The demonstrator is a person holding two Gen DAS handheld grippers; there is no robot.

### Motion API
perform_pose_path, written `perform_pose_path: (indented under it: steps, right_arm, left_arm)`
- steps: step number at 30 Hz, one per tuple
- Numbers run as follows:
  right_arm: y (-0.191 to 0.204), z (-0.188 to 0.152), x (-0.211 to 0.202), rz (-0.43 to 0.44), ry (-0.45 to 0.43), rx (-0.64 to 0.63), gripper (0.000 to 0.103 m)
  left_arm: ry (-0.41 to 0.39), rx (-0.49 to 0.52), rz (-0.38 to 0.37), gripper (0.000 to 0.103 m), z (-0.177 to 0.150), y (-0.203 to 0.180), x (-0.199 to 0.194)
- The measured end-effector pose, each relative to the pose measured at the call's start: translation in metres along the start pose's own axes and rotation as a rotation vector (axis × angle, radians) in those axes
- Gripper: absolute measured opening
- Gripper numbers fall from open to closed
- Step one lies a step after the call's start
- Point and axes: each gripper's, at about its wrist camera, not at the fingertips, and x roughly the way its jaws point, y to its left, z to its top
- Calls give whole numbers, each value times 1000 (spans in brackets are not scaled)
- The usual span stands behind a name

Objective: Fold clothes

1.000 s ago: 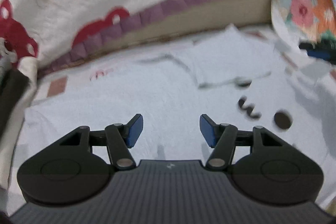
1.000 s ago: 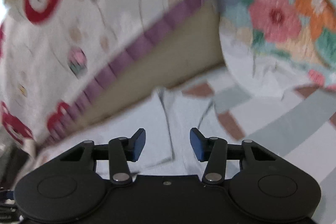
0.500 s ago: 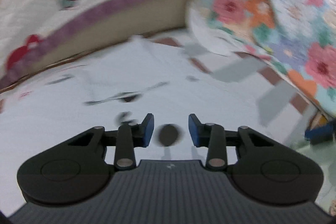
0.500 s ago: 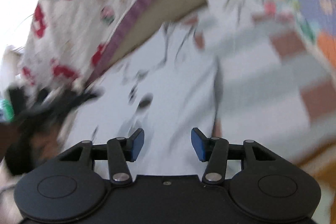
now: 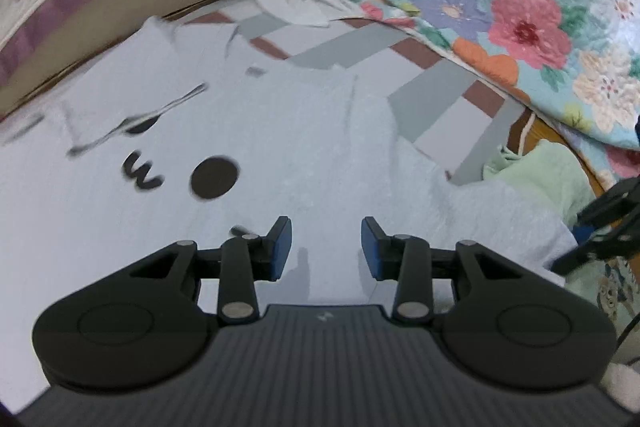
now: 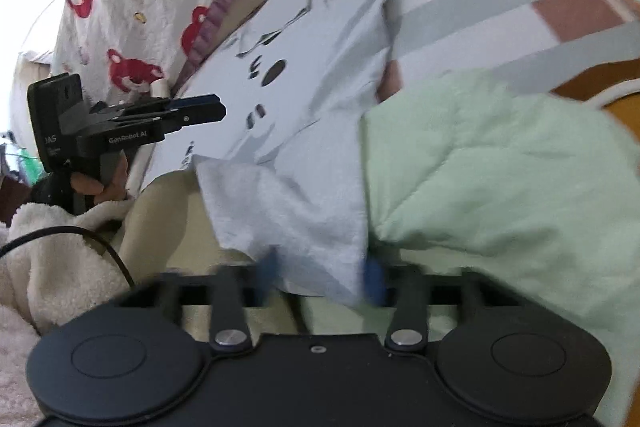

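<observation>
Left gripper (image 5: 325,247) first: a sec ago it hung over the middle of the white tee (image 5: 280,147) w/ jaws wider, now it's slid over toward the tee's right side. Jaws partway apart and easing open a touch, nothing between them, just cloth underneath.

Tee itself lies spread flat on the bed, printed face up, near edge draped toward the person, right beside the green blanket (image 6: 500,167).

Right gripper (image 6: 320,277): big change. It was up by the collar w/ jaws wide; now it's at the tee's near corner and the jaws are closing w/ the hem between them. Blurry tho, can't tell if it's pinched yet. Imo a fold is about to start from that corner.
</observation>
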Motion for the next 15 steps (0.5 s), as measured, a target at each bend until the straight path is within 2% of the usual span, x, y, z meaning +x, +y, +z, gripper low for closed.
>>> perform_pose_path:
  steps: [1, 6, 11, 15]
  right_arm:
    - [1, 2, 3, 30, -8, 1, 7]
    - [12, 38, -6, 240, -172, 45, 6]
    - [47, 98, 5, 213, -236, -62, 6]
    - [65, 128, 20, 200, -231, -114, 6]
  left_arm:
    - [-7, -8, 0, 37, -1, 3, -4]
    - [-83, -1, -31, 38, -1, 5, -24]
    - [-109, 22, -29, 42, 1, 2, -29]
    - [-117, -30, -65, 42, 4, 9, -26]
